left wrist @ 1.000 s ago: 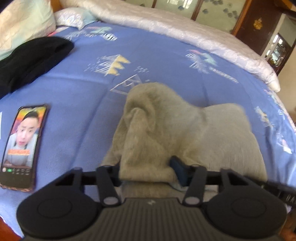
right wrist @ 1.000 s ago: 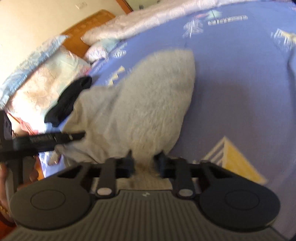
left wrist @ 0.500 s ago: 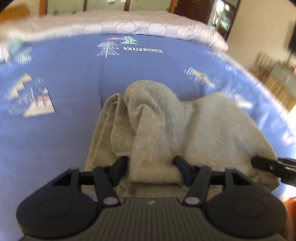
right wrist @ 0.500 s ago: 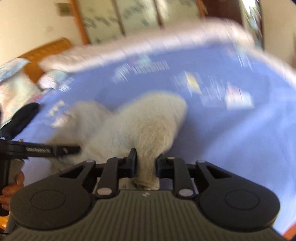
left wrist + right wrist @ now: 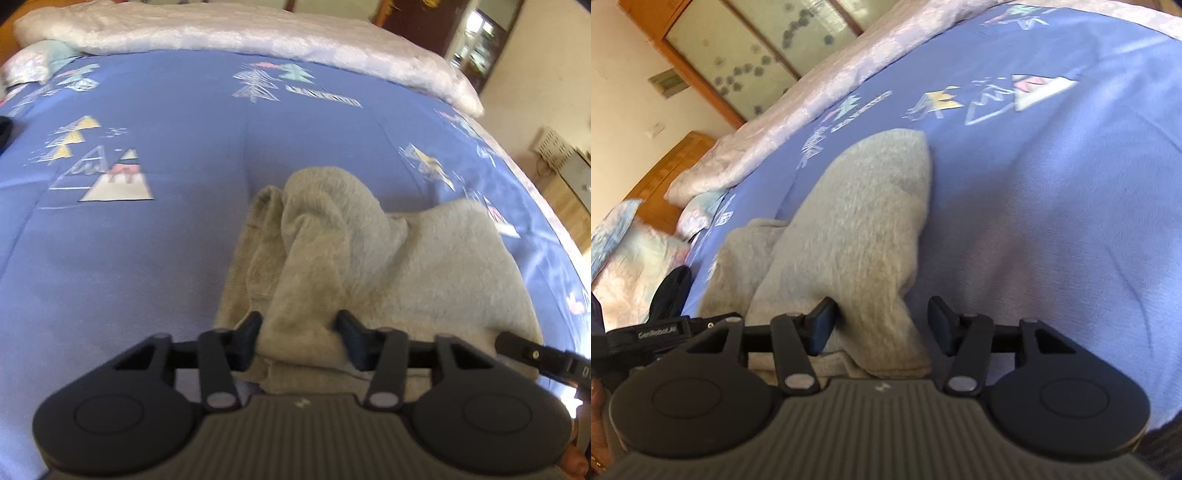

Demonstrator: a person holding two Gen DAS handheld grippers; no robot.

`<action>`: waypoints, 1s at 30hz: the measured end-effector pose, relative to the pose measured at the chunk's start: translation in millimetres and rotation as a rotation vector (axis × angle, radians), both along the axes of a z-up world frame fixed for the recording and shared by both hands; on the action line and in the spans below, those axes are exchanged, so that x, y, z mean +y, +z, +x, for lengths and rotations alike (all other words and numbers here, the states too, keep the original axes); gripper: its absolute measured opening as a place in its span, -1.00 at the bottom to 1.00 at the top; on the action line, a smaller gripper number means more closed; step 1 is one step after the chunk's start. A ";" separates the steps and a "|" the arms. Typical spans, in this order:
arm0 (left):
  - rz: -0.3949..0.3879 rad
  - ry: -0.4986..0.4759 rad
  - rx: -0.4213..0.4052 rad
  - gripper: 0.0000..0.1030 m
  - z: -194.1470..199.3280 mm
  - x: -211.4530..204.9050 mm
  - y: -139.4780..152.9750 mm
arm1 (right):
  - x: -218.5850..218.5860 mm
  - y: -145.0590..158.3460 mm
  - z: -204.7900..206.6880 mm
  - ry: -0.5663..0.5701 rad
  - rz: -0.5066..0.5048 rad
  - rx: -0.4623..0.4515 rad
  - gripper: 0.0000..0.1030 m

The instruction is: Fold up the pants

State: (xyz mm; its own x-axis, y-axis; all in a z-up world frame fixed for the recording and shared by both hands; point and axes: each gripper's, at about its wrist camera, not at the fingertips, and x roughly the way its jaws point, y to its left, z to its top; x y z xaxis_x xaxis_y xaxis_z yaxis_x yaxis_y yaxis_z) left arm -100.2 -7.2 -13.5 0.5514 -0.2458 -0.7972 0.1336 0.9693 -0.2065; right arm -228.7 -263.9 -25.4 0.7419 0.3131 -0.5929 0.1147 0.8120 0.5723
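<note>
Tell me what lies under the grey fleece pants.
Under the grey fleece pants lies the blue patterned bedsheet, visible all around them. The top fold covers a lower grey layer, seen at its left edge. Anything beneath the pile itself is hidden.

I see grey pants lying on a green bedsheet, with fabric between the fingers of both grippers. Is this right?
Not quite: the bedsheet is blue, not green, as the left wrist view shows. The rest holds: the grey pants lie on it, with fabric between the fingers of the left gripper and right gripper.
</note>
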 end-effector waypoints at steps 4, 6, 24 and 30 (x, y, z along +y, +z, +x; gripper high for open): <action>-0.037 0.069 0.037 0.08 -2.9 24.4 -7.4 | 29.7 6.1 11.3 0.075 -0.124 -0.035 0.12; 0.004 0.088 0.043 0.59 -4.8 25.8 -6.2 | 36.3 1.1 15.5 0.081 -0.158 -0.013 0.17; 0.025 -0.086 0.040 0.99 41.3 5.7 -12.9 | -20.6 -15.4 -2.9 -0.079 0.135 -0.014 0.49; 0.027 -0.151 0.005 0.69 18.9 -17.7 -25.1 | -5.2 -21.5 5.7 -0.025 0.088 -0.013 0.51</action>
